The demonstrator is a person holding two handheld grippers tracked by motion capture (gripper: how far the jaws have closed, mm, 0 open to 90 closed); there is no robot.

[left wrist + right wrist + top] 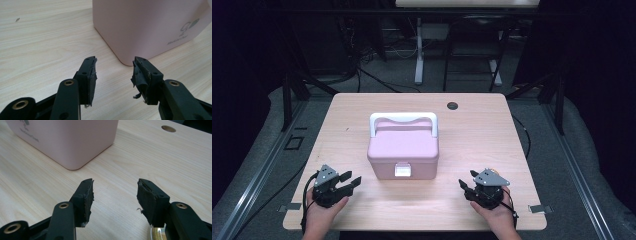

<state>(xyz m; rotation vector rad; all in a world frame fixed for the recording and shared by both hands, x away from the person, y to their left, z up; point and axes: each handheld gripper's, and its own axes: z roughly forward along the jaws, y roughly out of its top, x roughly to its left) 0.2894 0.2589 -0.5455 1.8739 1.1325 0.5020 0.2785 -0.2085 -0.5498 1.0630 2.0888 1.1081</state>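
A pink lidded box (403, 150) with a white carry handle (403, 119) and a white front latch (402, 170) stands shut at the middle of the wooden table (482, 135). My left gripper (352, 178) rests near the front left of the table, held in a hand, open, with nothing between its jaws. In the left gripper view the left gripper (113, 63) points at the box's near corner (145, 27), a short way off. My right gripper (468, 181) lies at the front right, open and empty. The right gripper view has the right gripper (115, 183) aimed past the box's corner (67, 140).
A round cable hole (452, 105) sits near the table's far edge, also visible as the hole (168, 128) in the right gripper view. A small round brass-coloured thing (157, 233) lies under the right jaw. Desk legs and cables stand on the floor beyond the table.
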